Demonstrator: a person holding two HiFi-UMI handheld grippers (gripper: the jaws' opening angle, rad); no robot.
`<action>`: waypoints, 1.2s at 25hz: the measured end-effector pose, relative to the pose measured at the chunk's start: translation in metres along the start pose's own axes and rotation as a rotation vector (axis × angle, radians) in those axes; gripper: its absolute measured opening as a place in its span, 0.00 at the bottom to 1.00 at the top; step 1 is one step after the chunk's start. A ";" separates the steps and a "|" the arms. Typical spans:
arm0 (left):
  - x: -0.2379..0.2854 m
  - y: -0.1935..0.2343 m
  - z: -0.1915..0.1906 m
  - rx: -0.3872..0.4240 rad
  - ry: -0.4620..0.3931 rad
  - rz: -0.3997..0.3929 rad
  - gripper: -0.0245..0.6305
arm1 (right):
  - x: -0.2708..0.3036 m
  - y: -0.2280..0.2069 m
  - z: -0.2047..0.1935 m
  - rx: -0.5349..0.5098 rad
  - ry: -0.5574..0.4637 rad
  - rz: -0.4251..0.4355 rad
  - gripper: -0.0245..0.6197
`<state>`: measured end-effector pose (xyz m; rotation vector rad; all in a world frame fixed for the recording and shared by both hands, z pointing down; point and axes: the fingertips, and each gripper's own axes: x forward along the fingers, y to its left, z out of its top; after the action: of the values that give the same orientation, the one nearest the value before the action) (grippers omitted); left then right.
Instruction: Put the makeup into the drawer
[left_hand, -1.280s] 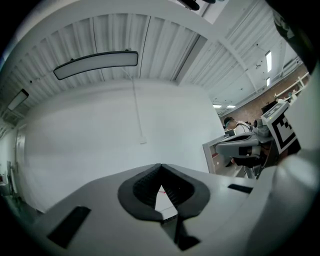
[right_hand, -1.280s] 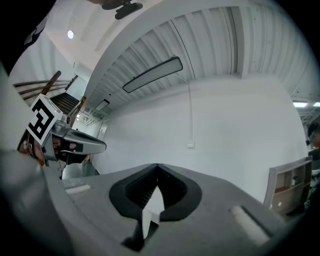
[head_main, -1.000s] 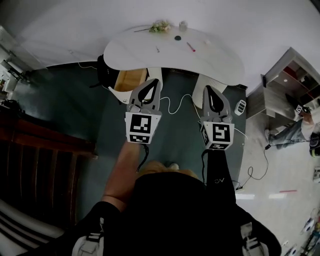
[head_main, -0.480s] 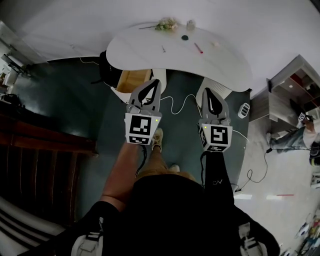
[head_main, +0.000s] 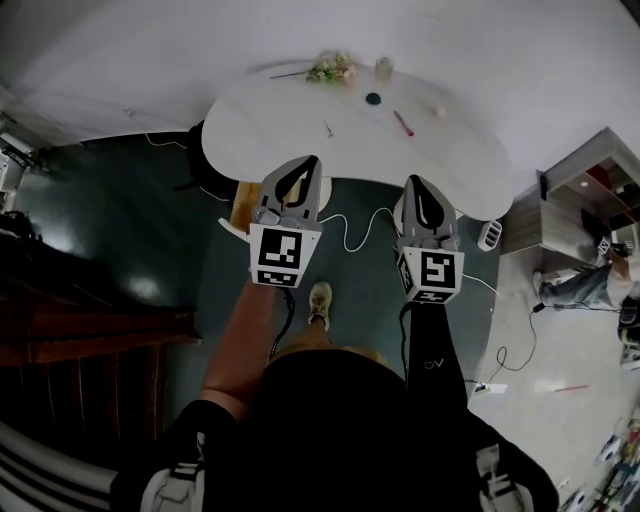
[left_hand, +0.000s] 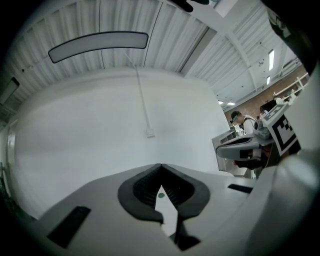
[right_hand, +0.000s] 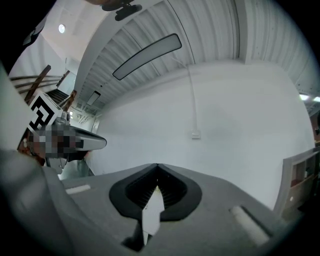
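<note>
Head view: the makeup lies on the white kidney-shaped table: a dark round compact, a slim red stick and a thin pencil. All are judged light, stiff and prone to roll, and best pinched at mid-length. The left gripper and right gripper are held short of the table.

Left gripper view: the jaws are seen pressed together, with nothing between them.

Right gripper view: the jaws are likewise closed and empty.

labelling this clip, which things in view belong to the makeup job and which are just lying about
Job: dark round compact, red stick, wooden drawer.
Lying about: flowers, white cable, power strip, shelf unit.
</note>
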<state>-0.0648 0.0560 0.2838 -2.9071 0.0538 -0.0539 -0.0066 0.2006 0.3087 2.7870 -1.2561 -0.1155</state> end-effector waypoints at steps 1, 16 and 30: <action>0.010 0.008 0.000 -0.001 -0.003 -0.007 0.05 | 0.012 0.000 0.001 0.000 0.001 -0.006 0.04; 0.148 0.098 -0.017 -0.019 -0.039 -0.081 0.05 | 0.148 -0.032 -0.015 -0.021 0.046 -0.114 0.04; 0.220 0.110 -0.038 -0.053 -0.043 -0.098 0.05 | 0.203 -0.069 -0.038 -0.027 0.061 -0.100 0.04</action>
<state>0.1495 -0.0692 0.3027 -2.9609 -0.0957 -0.0064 0.1833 0.0956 0.3325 2.8074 -1.0940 -0.0536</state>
